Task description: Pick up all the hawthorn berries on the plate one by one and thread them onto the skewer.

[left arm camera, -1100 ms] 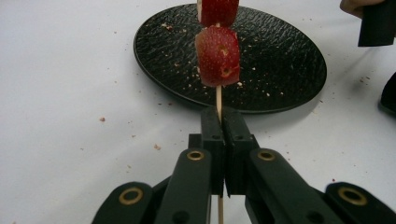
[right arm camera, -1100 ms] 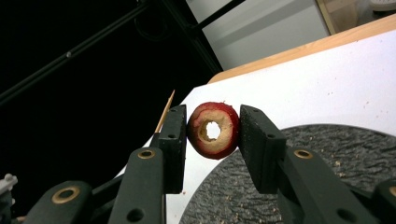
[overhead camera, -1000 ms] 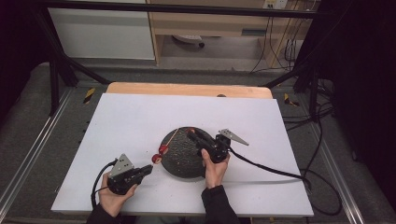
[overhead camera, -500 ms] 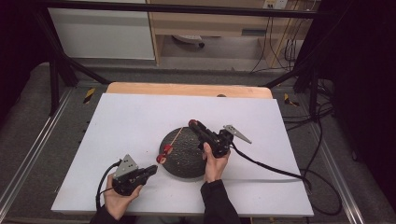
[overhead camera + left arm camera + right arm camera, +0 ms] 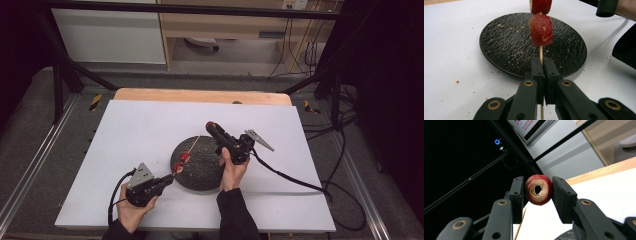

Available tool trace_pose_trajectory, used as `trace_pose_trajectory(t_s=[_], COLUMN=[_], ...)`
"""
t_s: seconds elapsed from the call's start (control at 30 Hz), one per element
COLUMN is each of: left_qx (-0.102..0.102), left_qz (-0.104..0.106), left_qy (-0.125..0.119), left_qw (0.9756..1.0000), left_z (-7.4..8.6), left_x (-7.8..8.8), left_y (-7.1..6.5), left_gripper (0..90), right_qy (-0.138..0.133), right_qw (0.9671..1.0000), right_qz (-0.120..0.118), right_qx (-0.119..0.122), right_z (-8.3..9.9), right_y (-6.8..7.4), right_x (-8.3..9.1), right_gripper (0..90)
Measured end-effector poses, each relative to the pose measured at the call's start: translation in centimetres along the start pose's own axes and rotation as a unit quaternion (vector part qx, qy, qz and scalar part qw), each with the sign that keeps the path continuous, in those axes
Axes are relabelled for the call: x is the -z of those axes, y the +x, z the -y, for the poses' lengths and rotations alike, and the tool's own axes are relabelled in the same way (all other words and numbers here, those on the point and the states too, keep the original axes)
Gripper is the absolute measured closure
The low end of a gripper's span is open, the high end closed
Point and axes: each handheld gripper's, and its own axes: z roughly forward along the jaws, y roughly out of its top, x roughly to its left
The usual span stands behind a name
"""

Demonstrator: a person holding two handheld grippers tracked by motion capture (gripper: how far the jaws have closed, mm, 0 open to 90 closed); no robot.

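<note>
My left gripper (image 5: 171, 177) (image 5: 541, 63) is shut on the lower end of a thin wooden skewer (image 5: 541, 51) at the near left rim of the black plate (image 5: 202, 172). The skewer (image 5: 192, 145) slants up over the plate, with two red fruit pieces (image 5: 181, 161) (image 5: 540, 30) threaded on it. My right gripper (image 5: 211, 126) (image 5: 538, 190) is held above the plate's far edge, shut on a red fruit slice (image 5: 538, 189) with a hole through its core. The skewer's bare tip (image 5: 520, 225) shows just below that slice.
The plate (image 5: 506, 42) is dusted with crumbs and lies on a white table sheet (image 5: 130, 135). A wooden strip (image 5: 200, 96) runs along the table's far edge. Black frame bars and cables surround the table; the right gripper's cable (image 5: 290, 177) trails to the right.
The right gripper with its slice has shifted a little toward the far side, off the skewer's tip. The left gripper and skewer have slid slightly toward the near edge.
</note>
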Motion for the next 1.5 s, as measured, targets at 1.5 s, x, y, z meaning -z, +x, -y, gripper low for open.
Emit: trace_pose_trajectory(t_s=[1.5], left_qx=[0.020], left_qz=[0.006], left_qy=[-0.021], left_qw=[0.9996], left_z=[-1.2], left_x=[-1.9], left_y=[-1.4], left_gripper=[88.3], right_qy=[-0.023], right_qw=[0.9995], right_qz=[-0.014], right_qx=[-0.017], right_z=[0.2], right_y=[-0.1], right_x=[-0.2], right_gripper=[63.7])
